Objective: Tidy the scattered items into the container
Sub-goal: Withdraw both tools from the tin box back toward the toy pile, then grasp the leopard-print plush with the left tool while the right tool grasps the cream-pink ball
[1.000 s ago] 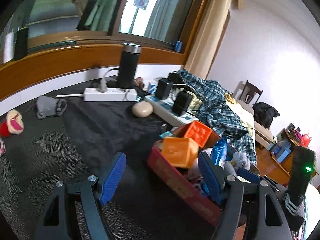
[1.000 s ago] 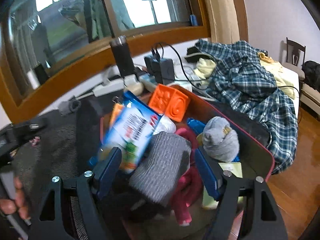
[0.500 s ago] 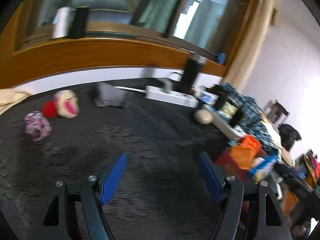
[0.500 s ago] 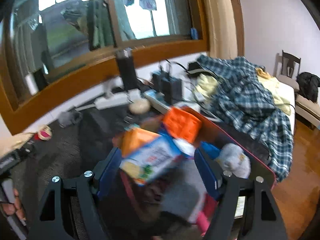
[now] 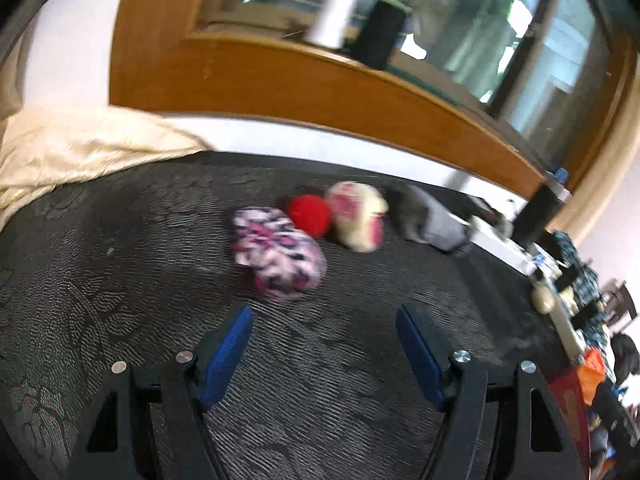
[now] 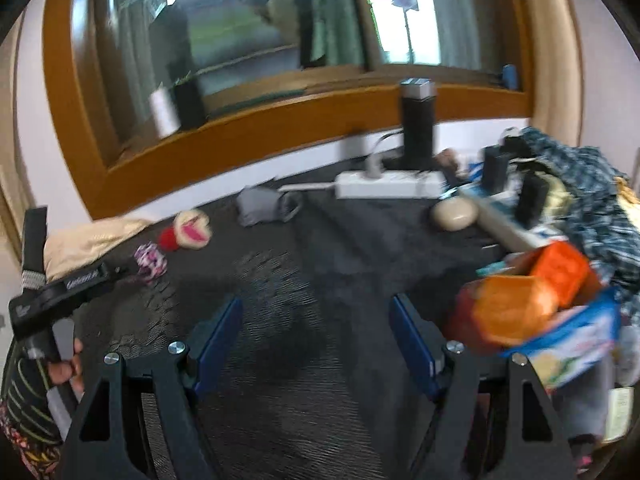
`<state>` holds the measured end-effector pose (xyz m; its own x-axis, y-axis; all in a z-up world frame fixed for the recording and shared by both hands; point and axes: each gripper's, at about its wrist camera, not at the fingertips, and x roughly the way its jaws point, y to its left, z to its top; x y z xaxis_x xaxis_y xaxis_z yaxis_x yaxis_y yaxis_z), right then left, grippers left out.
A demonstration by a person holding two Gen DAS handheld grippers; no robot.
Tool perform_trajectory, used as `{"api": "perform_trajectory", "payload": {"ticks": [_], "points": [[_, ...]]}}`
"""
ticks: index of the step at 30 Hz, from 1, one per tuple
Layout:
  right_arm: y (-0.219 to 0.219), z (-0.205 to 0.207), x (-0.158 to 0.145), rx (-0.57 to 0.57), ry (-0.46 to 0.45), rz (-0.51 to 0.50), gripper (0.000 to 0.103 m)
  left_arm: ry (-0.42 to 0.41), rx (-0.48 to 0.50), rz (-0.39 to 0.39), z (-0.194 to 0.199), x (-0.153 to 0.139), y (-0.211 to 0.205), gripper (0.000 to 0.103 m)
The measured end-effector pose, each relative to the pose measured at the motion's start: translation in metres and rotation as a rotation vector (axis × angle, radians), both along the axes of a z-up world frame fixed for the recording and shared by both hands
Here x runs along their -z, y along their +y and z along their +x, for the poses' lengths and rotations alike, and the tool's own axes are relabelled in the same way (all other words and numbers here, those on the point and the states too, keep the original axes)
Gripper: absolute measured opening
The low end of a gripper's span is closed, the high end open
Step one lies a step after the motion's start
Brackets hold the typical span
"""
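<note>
Our left tool (image 5: 324, 316) hangs wide open and holds nothing, its blue pads (image 5: 226, 350) spread over the dark patterned worktop (image 5: 120, 280). Just beyond it at twelve o'clock lies a pink, white and dark mottled soft bundle (image 5: 278, 254), rounded and blurred; a red ball (image 5: 309, 216) touches it at one o'clock, a cream and pink plush piece (image 5: 358, 216) beside that, then a grey sock (image 5: 430, 224). Our right tool (image 6: 316, 314) is equally spread and empty above bare worktop. At its three o'clock sits the container (image 6: 460, 320), heaped with orange blocks (image 6: 556, 272) and a blue and white packet (image 6: 572, 340)
</note>
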<state>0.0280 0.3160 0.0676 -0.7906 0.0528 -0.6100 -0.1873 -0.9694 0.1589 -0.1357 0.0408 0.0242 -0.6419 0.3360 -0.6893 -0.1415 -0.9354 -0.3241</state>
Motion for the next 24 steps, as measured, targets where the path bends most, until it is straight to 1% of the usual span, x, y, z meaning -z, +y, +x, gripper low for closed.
{"api": "perform_trajectory", "payload": {"ticks": [2, 6, 9, 11, 15, 18, 19, 20, 21, 24], "points": [[-0.007, -0.011, 0.009, -0.020, -0.016, -0.013, 0.078, -0.024, -0.015, -0.003, -0.013, 0.008, -0.004, 0.076], [-0.017, -0.028, 0.027, -0.043, -0.042, -0.034, 0.078, -0.072, -0.019, 0.017, -0.038, 0.023, 0.000, 0.076], [-0.023, -0.041, 0.040, -0.060, -0.062, -0.051, 0.078, -0.088, -0.023, 0.026, -0.054, 0.031, 0.003, 0.076], [-0.022, -0.045, 0.046, -0.059, -0.074, -0.063, 0.078, -0.094, -0.031, 0.015, -0.063, 0.036, 0.005, 0.076], [-0.014, -0.051, 0.058, -0.046, -0.105, -0.100, 0.078, -0.078, -0.050, -0.007, -0.076, 0.040, 0.004, 0.076], [-0.014, -0.054, 0.063, -0.049, -0.121, -0.111, 0.078, -0.056, -0.043, -0.042, -0.077, 0.041, 0.006, 0.076], [-0.015, -0.054, 0.063, -0.052, -0.120, -0.105, 0.078, -0.049, -0.041, -0.053, -0.077, 0.042, 0.006, 0.073], [-0.016, -0.053, 0.063, -0.054, -0.118, -0.098, 0.078, -0.048, -0.041, -0.054, -0.077, 0.042, 0.005, 0.063], [-0.018, -0.053, 0.062, -0.055, -0.115, -0.090, 0.078, -0.047, -0.041, -0.054, -0.077, 0.042, 0.005, 0.062], [-0.020, -0.051, 0.062, -0.051, -0.109, -0.066, 0.078, -0.048, -0.048, -0.018, -0.076, 0.043, -0.004, 0.055]]}}
